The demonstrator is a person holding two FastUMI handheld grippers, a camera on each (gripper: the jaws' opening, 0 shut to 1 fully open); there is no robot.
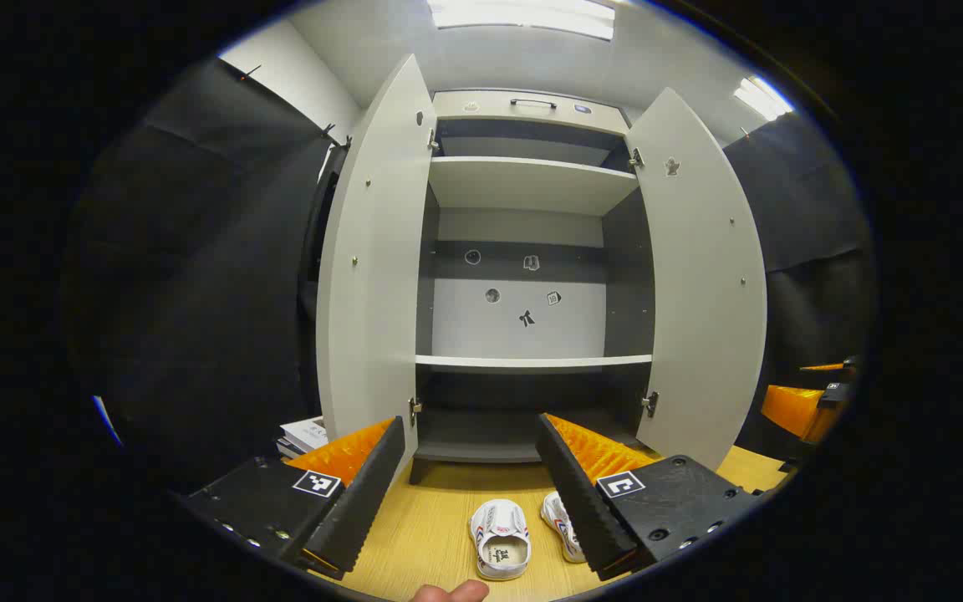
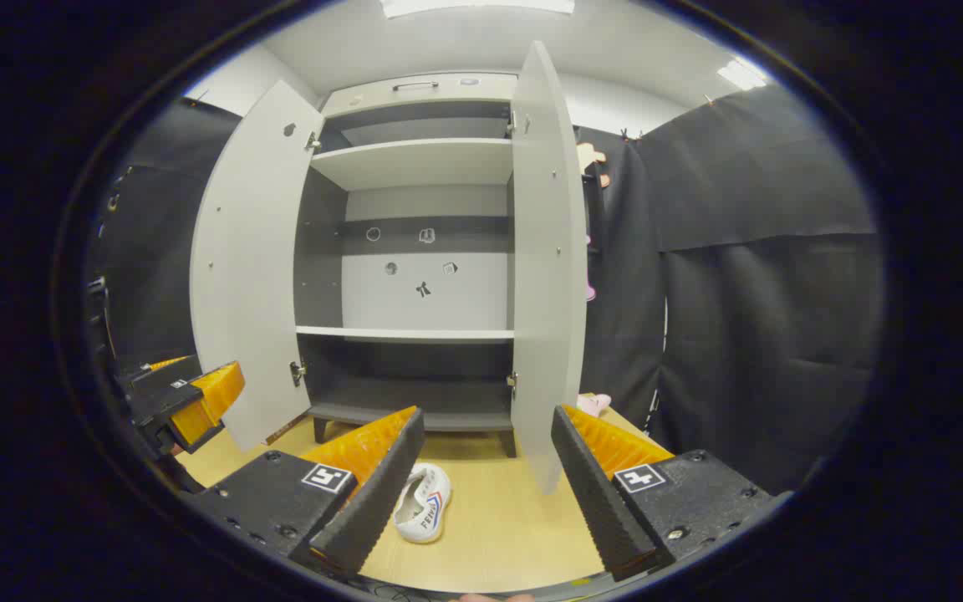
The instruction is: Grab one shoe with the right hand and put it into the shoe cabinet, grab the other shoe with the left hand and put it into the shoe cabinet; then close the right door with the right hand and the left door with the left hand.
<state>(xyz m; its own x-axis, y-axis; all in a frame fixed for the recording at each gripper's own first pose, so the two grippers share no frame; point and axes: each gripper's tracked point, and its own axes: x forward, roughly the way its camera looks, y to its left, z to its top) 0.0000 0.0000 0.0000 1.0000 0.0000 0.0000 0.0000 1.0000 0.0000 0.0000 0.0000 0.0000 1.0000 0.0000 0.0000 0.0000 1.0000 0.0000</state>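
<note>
The shoe cabinet (image 1: 523, 284) stands on a pale wood-grain floor (image 1: 440, 518), built of flat, matte, light grey panels with darker grey inner walls. Both doors are swung wide: the left door (image 1: 373, 267) and the right door (image 1: 699, 284) are plain slabs hung on small metal hinges. Inside, two light shelves (image 1: 532, 362) run across, and the compartments hold nothing. Small stickers dot the back panel; their designs are too small to read.

In the left gripper view, two white low-top shoes lie on the floor in front of the cabinet, side by side. The nearer shoe (image 1: 500, 539) shows red and blue side stripes and a printed insole logo that cannot be read; the second shoe (image 1: 561, 522) is partly hidden behind one finger. In the right gripper view one white shoe (image 2: 423, 502) lies on its side, with blue lettering on it that is too small to make out.

The left gripper (image 1: 473, 493) has its fingers spread wide, gripping nothing; ridged, sawtooth pads line their inner faces. The right gripper (image 2: 490, 493) is likewise spread and empty. Each finger block carries a square black-and-white marker.

A stack of books (image 1: 304, 435) lies beside the left door.
</note>
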